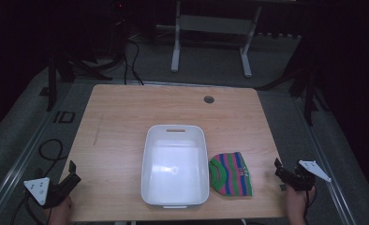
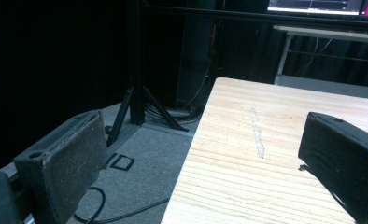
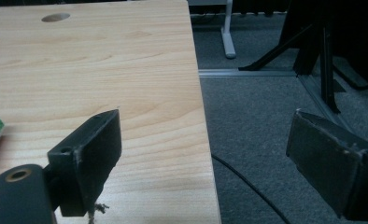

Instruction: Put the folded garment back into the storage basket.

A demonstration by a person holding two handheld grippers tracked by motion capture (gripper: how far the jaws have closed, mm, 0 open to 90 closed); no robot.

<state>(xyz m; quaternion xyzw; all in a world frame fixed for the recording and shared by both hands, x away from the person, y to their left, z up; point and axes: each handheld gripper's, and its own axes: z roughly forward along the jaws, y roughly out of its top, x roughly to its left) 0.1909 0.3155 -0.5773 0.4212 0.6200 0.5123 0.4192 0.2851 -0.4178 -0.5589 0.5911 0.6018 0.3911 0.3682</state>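
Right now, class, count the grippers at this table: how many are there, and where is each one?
2. The left gripper is at the table's near left corner. The right gripper is at the near right edge, beside the striped hat. Both stand open and empty.

Open hand-held gripper (image 3: 210,154) astride table (image 3: 102,70) edge
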